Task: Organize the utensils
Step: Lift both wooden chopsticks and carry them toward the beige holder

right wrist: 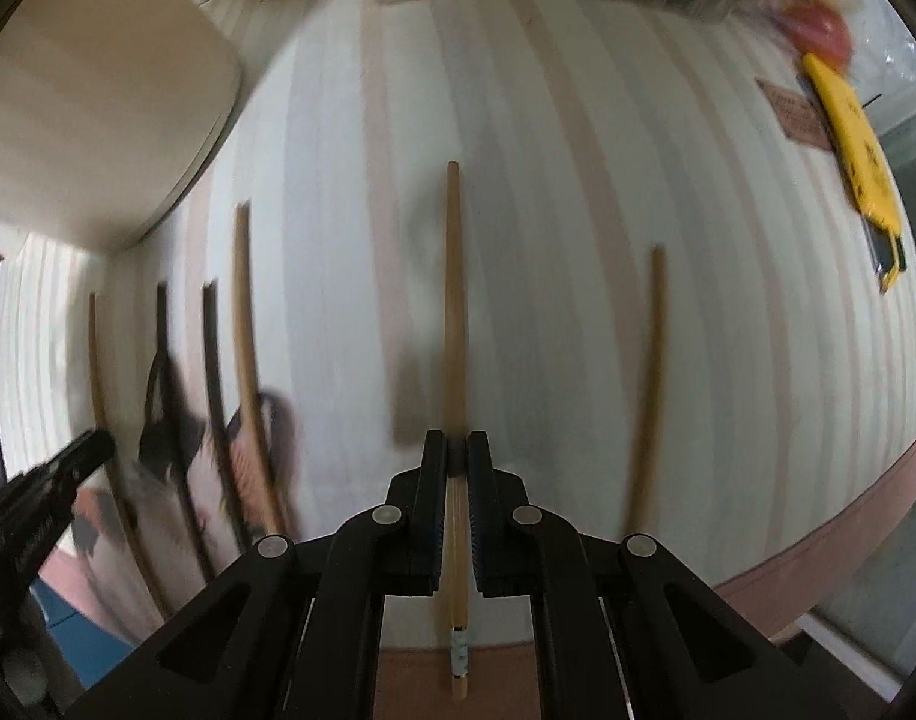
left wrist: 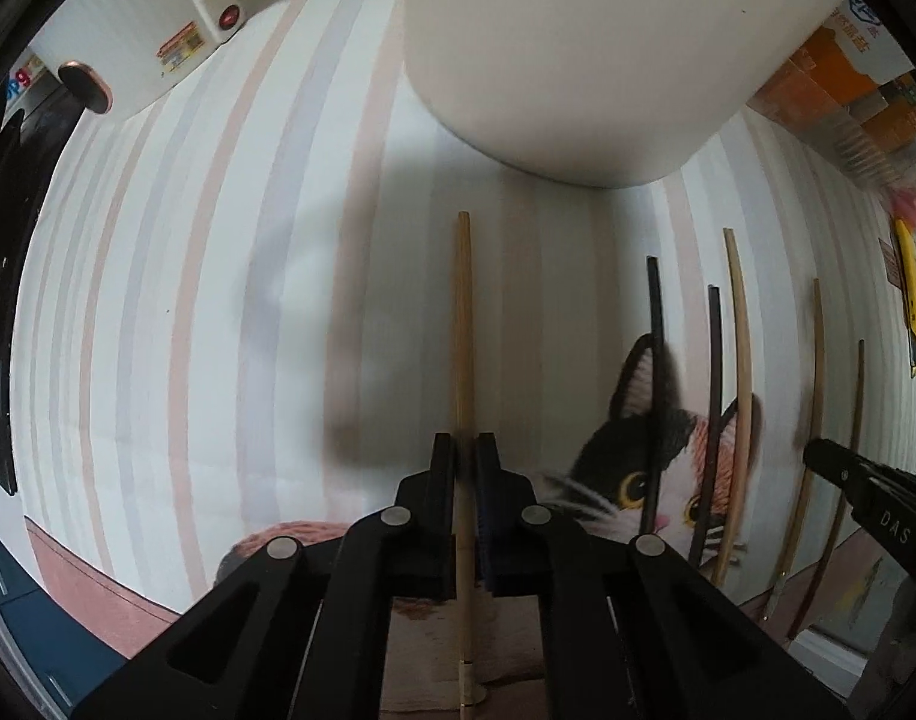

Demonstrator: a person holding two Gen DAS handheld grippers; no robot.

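My left gripper (left wrist: 464, 444) is shut on a light wooden chopstick (left wrist: 463, 324) and holds it above the striped tablecloth, pointing at a white container (left wrist: 578, 60). My right gripper (right wrist: 455, 441) is shut on another light wooden chopstick (right wrist: 453, 300), also lifted. Several chopsticks lie on the cloth: two black ones (left wrist: 656, 384) and tan ones (left wrist: 740, 372) in the left wrist view, and a tan one (right wrist: 649, 384) to the right in the right wrist view. The right gripper shows at the right edge of the left wrist view (left wrist: 818, 450).
A yellow utility knife (right wrist: 854, 168) lies at the far right of the cloth. Orange packages (left wrist: 848, 90) stand behind the container. A white appliance (left wrist: 152, 30) sits at the back left. The cloth has a cat print (left wrist: 638, 468).
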